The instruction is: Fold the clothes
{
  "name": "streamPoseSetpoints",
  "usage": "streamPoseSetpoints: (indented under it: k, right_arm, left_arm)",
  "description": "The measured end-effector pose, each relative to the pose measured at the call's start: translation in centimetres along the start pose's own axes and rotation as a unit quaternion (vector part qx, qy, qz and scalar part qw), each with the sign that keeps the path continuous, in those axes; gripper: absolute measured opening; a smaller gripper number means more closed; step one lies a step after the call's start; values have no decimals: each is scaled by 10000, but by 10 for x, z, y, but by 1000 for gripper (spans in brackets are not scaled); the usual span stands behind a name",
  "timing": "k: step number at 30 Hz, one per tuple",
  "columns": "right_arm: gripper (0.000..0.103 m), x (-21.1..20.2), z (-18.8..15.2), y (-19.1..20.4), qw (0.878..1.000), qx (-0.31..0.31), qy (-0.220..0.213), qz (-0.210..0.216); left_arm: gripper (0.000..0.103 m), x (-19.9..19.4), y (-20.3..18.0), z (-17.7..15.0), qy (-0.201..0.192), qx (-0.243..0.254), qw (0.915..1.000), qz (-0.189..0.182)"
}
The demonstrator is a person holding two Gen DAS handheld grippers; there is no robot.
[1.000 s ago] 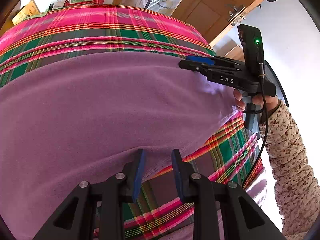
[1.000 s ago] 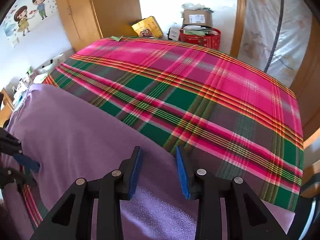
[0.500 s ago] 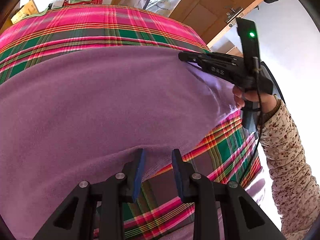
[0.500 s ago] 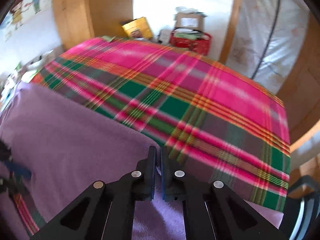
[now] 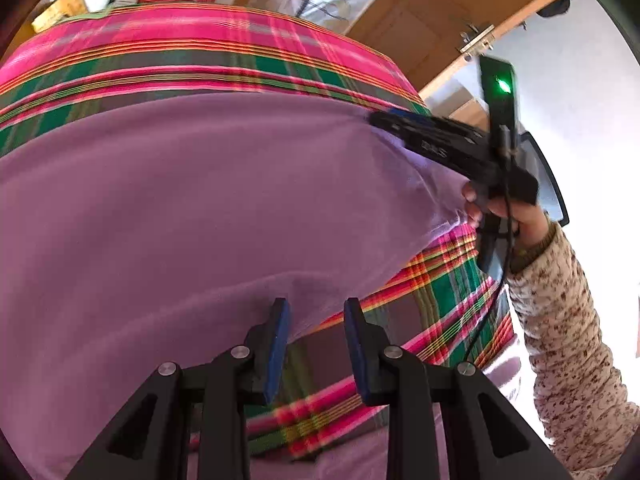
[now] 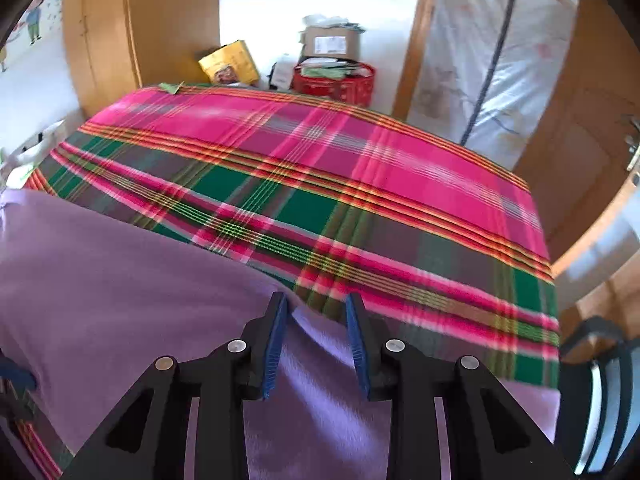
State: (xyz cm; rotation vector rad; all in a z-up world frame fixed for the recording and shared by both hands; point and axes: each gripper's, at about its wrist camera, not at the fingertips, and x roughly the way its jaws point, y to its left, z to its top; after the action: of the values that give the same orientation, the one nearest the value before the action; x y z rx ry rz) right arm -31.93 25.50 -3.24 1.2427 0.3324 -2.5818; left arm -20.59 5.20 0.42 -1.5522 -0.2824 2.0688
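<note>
A purple garment (image 5: 200, 200) lies spread over a bed with a pink and green plaid cover (image 5: 200, 52). My left gripper (image 5: 314, 320) is open at the garment's near hem, its left finger over the cloth and its right finger over the plaid. My right gripper (image 6: 314, 314) is open too, and an edge of the purple garment (image 6: 100, 272) lies between its fingers. The left wrist view shows that right gripper (image 5: 384, 120) at the garment's far right edge, held by a hand (image 5: 504, 208) in a speckled sleeve.
Past the bed's far end stand a red basket (image 6: 334, 78), a cardboard box (image 6: 330, 42) and a yellow box (image 6: 230, 64). A wooden door (image 5: 420, 28) and a white zipped cover (image 6: 480, 60) lie to the right. A dark chair (image 6: 600, 380) is at the bed's right side.
My right gripper was open, shut at the garment's edge half a second ago, and now stands open again. The left gripper has stayed open at the near hem.
</note>
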Motion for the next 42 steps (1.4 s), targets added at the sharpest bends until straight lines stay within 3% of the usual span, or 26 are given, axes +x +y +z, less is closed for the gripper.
streamPoseSetpoints:
  k: [7, 16, 24, 31, 38, 40, 41, 42]
  right_arm:
    - [31, -40, -11, 18, 9996, 2, -289, 55]
    - [31, -46, -22, 100, 9938, -668, -127, 882]
    - [31, -44, -37, 166, 9831, -1221, -43, 1361]
    - [31, -47, -41, 198, 9705, -1584, -61, 1819]
    - [31, -40, -41, 218, 9688, -1814, -69, 1684]
    - [26, -39, -39, 220, 9687, -1864, -61, 1639]
    - [8, -39, -39, 220, 9677, -1887, -41, 1674]
    - [8, -39, -39, 220, 9667, -1908, -23, 1705]
  left_arm:
    - [28, -53, 44, -27, -443, -567, 9962, 497]
    - [28, -104, 111, -63, -830, -1440, 9806, 1044]
    - [28, -91, 135, -55, -688, -1681, 9769, 1126]
    - [28, -88, 142, -46, -754, -1550, 9799, 1004]
    - [28, -87, 149, -36, -821, -1614, 9799, 840]
    - [28, -87, 152, -31, -864, -1686, 9786, 799]
    - [28, -87, 154, -29, -883, -1689, 9785, 790]
    - [28, -87, 155, -27, -902, -1693, 9783, 782]
